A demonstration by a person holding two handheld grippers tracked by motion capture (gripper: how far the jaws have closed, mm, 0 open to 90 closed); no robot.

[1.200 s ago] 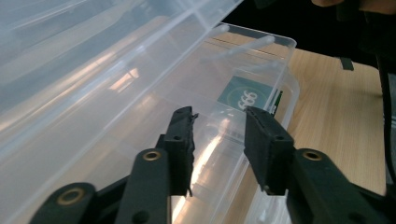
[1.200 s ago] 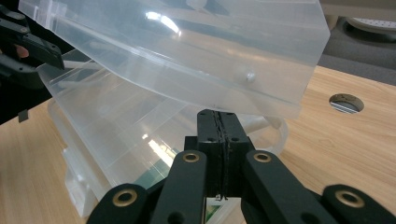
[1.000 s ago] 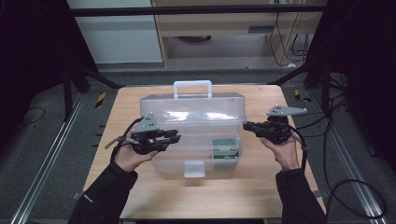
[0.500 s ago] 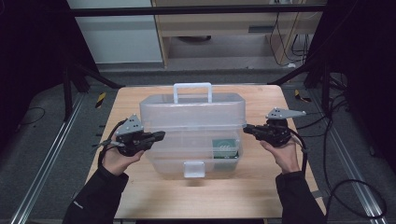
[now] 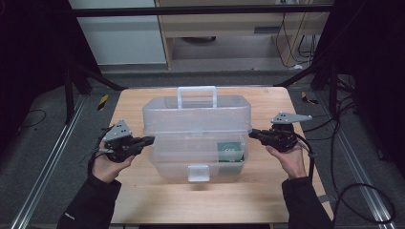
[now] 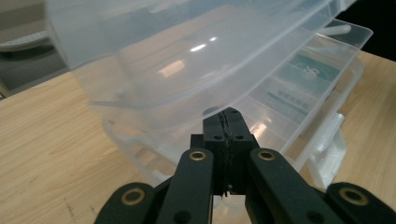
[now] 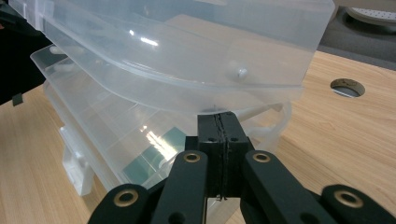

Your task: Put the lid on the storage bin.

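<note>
A clear plastic toolbox (image 5: 196, 125) with a white handle (image 5: 197, 95) and a front latch (image 5: 198, 172) stands mid-table. Its lid (image 6: 187, 56) is lifted a little off the base, and an inner tray with a green card (image 5: 230, 151) shows under it. My left gripper (image 5: 152, 139) is shut and empty, with its tip (image 6: 227, 114) just below the lid's rim at the box's left end. My right gripper (image 5: 251, 134) is shut and empty too, its tip (image 7: 218, 116) under the lid's rim (image 7: 187, 93) at the right end. Whether either tip touches the rim, I cannot tell.
The wooden table (image 5: 143, 200) has bare room in front of the box and at both sides. A round cable hole (image 7: 346, 87) lies in the tabletop beyond the box. Black frame posts (image 5: 329, 81) and floor cables (image 5: 363, 191) flank the table.
My left hand has drawn away leftward from over the box's front left part to its left end. The right hand has stayed put.
</note>
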